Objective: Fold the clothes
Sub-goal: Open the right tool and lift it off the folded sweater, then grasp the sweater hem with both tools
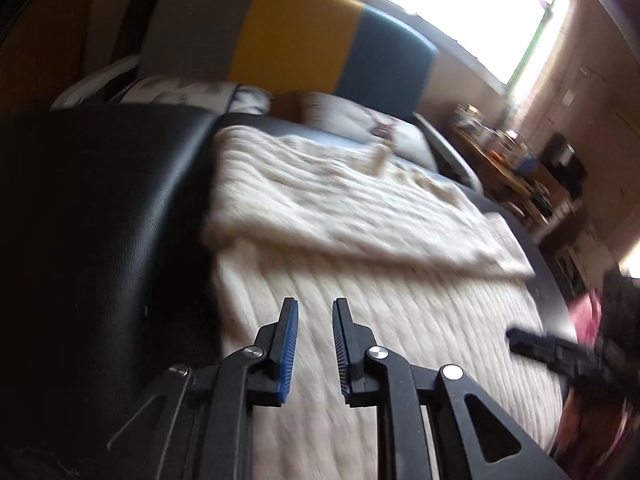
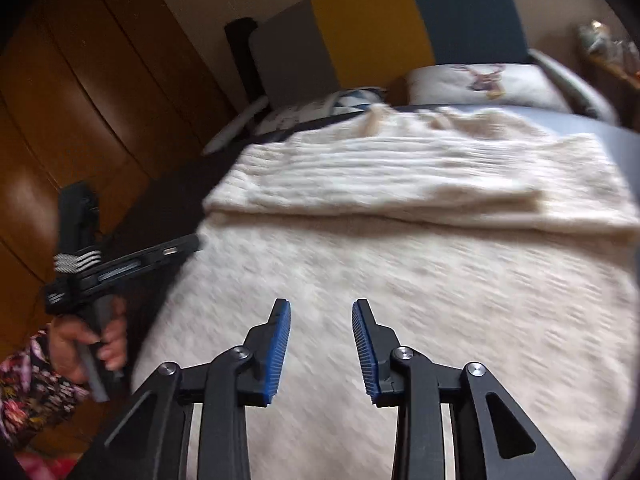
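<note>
Fingers of the left gripper [image 1: 316, 308] are spread and empty above the cream knit sweater [image 1: 360, 240], its folded edge lying crosswise toward twelve o'clock, the right gripper at three o'clock; from the right wrist, the right gripper [image 2: 322, 310] is likewise spread and empty over the sweater [image 2: 400, 260], fold ahead at twelve, neither gripper clearly nearer

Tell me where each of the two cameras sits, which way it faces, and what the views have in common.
Left wrist: on the left hand-held gripper, facing along its open fingers across the cream knitted garment toward the headboard; the right hand-held gripper enters from the right.
Right wrist: on the right hand-held gripper, fingers open, facing the same garment and headboard; the left hand, in a floral sleeve, holds the left hand-held gripper.
Shared: garment with its folded-over part, headboard, deer pillow.
</note>
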`<state>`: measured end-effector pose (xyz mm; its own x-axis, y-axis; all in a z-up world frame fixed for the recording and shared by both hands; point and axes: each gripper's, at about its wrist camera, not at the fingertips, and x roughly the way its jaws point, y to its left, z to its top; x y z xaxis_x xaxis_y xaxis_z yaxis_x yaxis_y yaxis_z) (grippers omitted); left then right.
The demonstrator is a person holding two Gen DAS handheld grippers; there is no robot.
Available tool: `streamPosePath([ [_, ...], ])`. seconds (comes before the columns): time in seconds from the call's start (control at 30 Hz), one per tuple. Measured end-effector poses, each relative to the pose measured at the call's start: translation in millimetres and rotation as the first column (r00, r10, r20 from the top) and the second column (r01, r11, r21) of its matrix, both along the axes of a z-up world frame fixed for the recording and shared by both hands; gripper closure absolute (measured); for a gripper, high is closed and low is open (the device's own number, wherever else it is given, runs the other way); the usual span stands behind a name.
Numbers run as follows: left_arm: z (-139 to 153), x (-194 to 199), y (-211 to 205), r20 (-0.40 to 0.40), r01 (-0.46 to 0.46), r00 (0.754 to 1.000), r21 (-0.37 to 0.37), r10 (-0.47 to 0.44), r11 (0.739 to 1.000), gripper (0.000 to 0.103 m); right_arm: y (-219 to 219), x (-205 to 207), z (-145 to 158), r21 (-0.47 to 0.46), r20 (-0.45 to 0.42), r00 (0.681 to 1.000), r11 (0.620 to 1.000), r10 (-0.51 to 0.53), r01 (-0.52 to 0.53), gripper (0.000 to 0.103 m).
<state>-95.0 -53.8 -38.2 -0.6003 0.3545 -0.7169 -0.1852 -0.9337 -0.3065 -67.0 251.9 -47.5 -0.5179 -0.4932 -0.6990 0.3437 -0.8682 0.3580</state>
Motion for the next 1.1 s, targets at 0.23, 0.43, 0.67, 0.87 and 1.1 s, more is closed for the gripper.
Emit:
streamPosePath([
  [0.23,-21.9,62.7,39.4,-0.046,0.096,0.992,-0.304,-0.116,0.948,0.085,51.8,44.5,-16.7,0.178,0.03,0.99,0.975,-0.141,0.133,0.07],
  [0.43,-30.9,52.7,39.1,-0.097,0.044,0.992,-0.346,-0.082,0.937,0.079,60.3,40.9,-31.4,0.188,0.006,0.98,0.963,-0.197,0.192,0.069],
  [0.67,-30.4,24.8,37.2,-0.079,0.051,0.993,-0.34,-0.083,0.939,0.079,56.1,15.3,-33.3,0.216,-0.04,0.978,0.954,-0.205,0.209,0.067],
  [0.87,-20.0,24.8,27.5,-0.016,0.088,0.995,-0.289,-0.096,0.953,0.079,70.0,28.1,-14.6,0.124,0.016,0.985,0.978,-0.169,0.166,0.057],
  [1.1,-5.8,74.2,-27.3,0.061,0.097,0.994,-0.061,-0.093,0.993,0.077,123.5,88.1,9.5,0.033,0.076,0.97,0.973,-0.229,0.227,0.049],
])
